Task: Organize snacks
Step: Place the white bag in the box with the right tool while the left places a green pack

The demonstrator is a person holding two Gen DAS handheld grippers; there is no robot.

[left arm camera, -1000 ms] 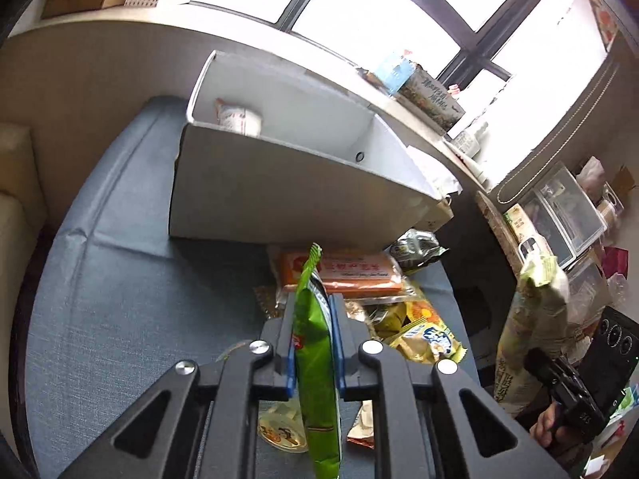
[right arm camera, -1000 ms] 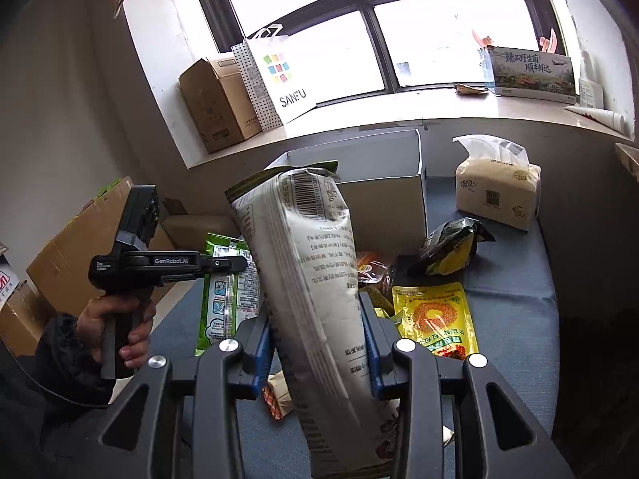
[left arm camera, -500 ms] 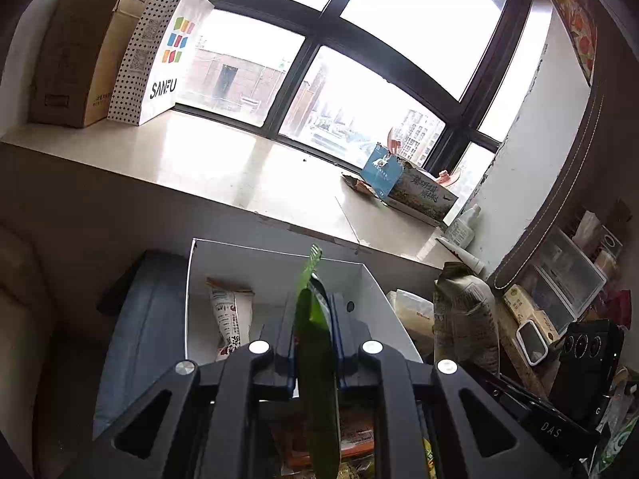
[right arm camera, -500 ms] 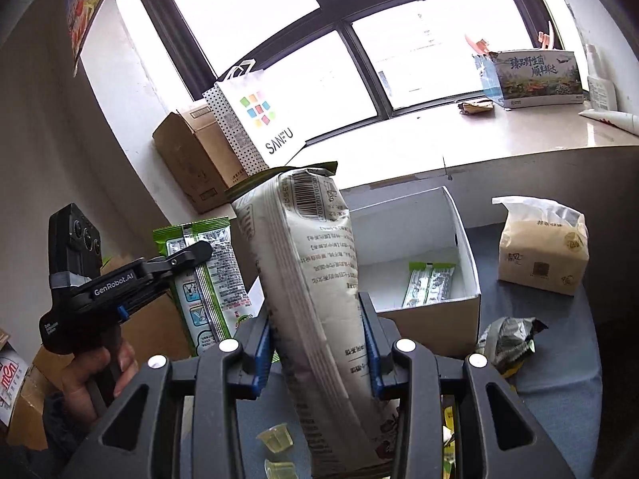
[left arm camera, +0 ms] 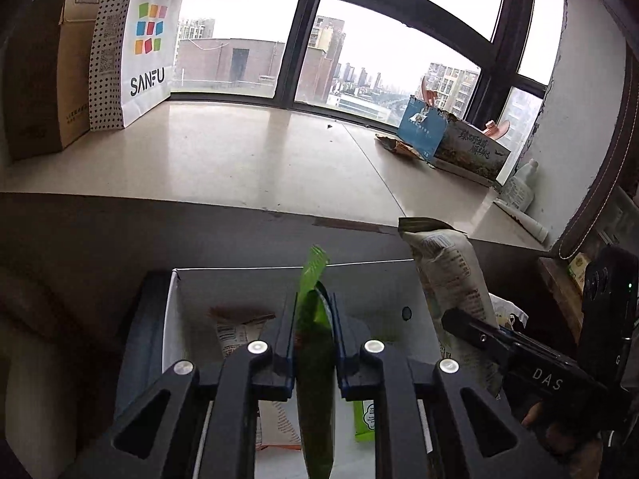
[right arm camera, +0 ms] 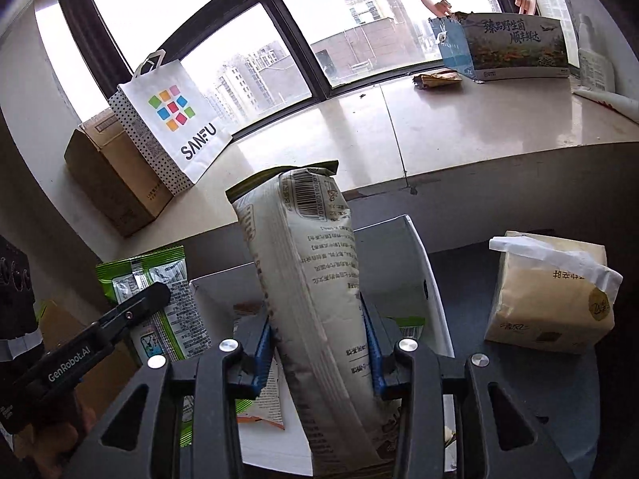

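My left gripper [left arm camera: 314, 339] is shut on a green snack packet [left arm camera: 313, 343], held edge-on above the open white box [left arm camera: 239, 273]. My right gripper [right arm camera: 319, 343] is shut on a tall beige snack bag [right arm camera: 311, 279], held upright over the same white box [right arm camera: 423, 263]. The beige bag [left arm camera: 451, 279] and right gripper [left arm camera: 515, 355] show at the right of the left wrist view. The green packet [right arm camera: 159, 303] and left gripper [right arm camera: 131, 315] show at the left of the right wrist view. Several snack packets lie inside the box [left arm camera: 235, 331].
A wide windowsill [left arm camera: 239, 159] runs behind the box with a SANFU paper bag [left arm camera: 135, 48], a cardboard box [left arm camera: 44, 80] and a blue printed carton [left arm camera: 451, 139]. A tissue pack [right arm camera: 555, 295] sits on the blue-grey cushion [right arm camera: 531, 383] right of the box.
Both grippers have moved forward over the white box with their packets. The box now lies directly below the fingers, and the windowsill is closer.
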